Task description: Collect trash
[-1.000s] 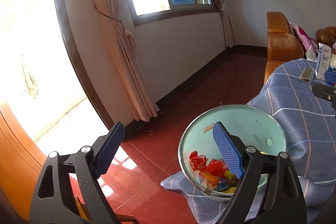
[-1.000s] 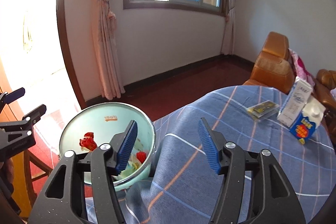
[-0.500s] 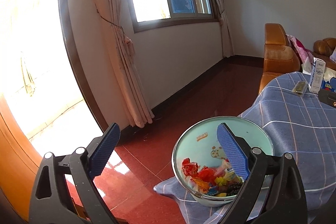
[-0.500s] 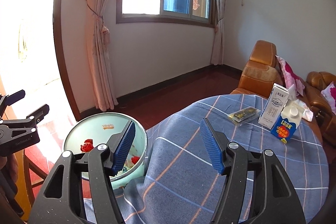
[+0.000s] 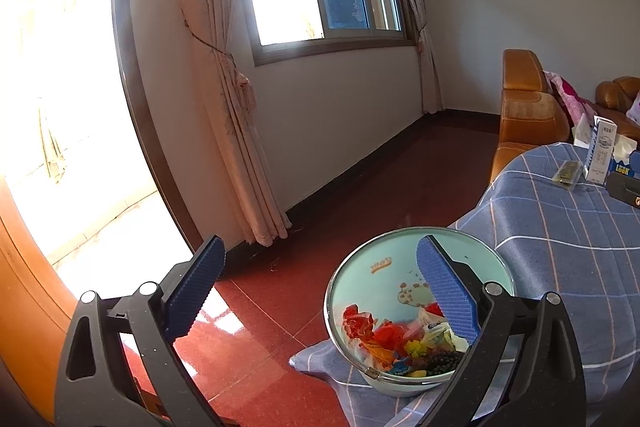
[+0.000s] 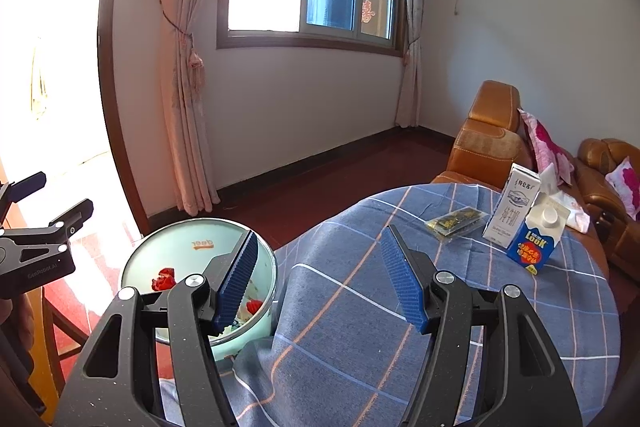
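A pale green enamel bowl (image 5: 384, 279) sits on the blue checked cloth at the table's left edge and holds several crumpled coloured wrappers (image 5: 384, 339). My left gripper (image 5: 320, 247) hangs just above and left of the bowl; its jaws are opening, with nothing between them. My right gripper (image 6: 320, 237) stands open and empty over the tablecloth (image 6: 360, 307), right of the bowl (image 6: 188, 247). Further along the table lie a clear packet with dark and yellow contents (image 6: 456, 223), a white carton (image 6: 516, 211) and a blue carton (image 6: 536, 239).
A tissue pack (image 6: 568, 203) lies behind the cartons. An orange leather sofa (image 6: 488, 131) with pink cushions stands beyond the table. Red tiled floor (image 5: 360, 187) runs to the curtained window wall. A wooden chair (image 6: 52, 327) stands under the left gripper (image 6: 40, 227).
The left jaws have spread a little wider. Both views have lifted slightly, so the bowl sits lower in the left view and more of the table and room shows in the right.
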Demonstrator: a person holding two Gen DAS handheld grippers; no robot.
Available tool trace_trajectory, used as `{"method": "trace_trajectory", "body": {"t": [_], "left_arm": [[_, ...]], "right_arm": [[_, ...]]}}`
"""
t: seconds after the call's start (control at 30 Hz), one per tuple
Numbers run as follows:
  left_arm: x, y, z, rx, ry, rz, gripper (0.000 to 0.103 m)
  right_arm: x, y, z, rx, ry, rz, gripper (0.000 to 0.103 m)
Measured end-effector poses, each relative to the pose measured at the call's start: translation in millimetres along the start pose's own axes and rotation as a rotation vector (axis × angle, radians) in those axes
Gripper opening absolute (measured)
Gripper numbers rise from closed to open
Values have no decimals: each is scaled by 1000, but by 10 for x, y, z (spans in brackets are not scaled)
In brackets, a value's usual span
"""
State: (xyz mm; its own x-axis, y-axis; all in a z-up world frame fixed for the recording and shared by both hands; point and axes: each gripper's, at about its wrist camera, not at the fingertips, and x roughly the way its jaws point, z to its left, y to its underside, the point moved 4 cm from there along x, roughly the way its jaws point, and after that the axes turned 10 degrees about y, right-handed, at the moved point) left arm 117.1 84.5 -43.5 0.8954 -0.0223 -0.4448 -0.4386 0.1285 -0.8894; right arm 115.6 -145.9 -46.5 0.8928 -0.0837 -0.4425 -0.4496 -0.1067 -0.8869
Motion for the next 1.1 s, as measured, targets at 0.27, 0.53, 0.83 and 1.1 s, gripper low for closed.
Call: {"method": "trace_trajectory", "body": {"t": [0.27, 0.53, 0.83, 1.1], "left_arm": [[-2, 2, -6, 3, 0, 1, 96], [0, -8, -10, 10, -9, 2, 96], [7, -5, -3, 16, -15, 6, 96], [14, 6, -24, 23, -21, 9, 96]], "right_arm": [[-25, -13, -24, 3, 2, -2, 65], [-31, -13, -34, 3, 3, -5, 65], [-31, -5, -35, 4, 2, -1, 65], [-23, 20, -44, 11, 4, 1, 65]]}}
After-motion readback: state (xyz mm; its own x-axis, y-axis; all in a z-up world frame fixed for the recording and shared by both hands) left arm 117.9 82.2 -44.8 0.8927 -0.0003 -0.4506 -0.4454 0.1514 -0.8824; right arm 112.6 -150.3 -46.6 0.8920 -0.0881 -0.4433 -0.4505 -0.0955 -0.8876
